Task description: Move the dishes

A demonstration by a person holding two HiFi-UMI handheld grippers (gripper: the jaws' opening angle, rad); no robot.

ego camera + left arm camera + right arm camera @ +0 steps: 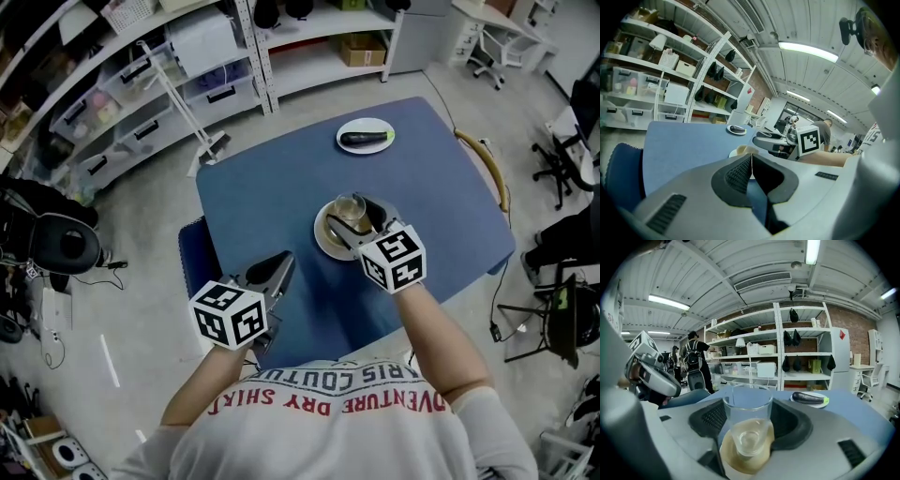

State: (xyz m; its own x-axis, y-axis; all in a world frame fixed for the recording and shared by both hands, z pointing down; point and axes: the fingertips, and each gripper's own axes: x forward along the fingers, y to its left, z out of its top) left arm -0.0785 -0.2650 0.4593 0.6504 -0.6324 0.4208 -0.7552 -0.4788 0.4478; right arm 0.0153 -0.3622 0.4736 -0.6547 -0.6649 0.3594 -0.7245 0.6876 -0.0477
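Blue table (pixel 272 197), matte top with rounded corners, carries 2 dishes. Dish 1: round tan plate (pixel 325 242), smooth glaze, near the person's edge of the table. On it stands 1 clear glass (pixel 747 420), upright, straight walls tapering slightly to a thick base, nothing visible inside; the tan plate shows through its bottom. Dish 2: round white plate (pixel 380 125), well apart, toward the far edge of the table. It holds 1 dark, glossy eggplant (pixel 366 139) lying on its side, with a yellow-green patch at the plate's right rim. Right gripper (pixel 356 220): grey shell, black ribbed pads (pixel 714 417), 1 on each side of the glass and pressed against its walls, so the claw is closed on the glass, which sits on the tan plate. Left gripper (pixel 281 265): same build, hangs over the table's near-left edge, jaws closed together with nothing between them. Each gripper carries 1 white cube with black square markers. Background: white metal shelving (pixel 187 56) with translucent bins and boxes.
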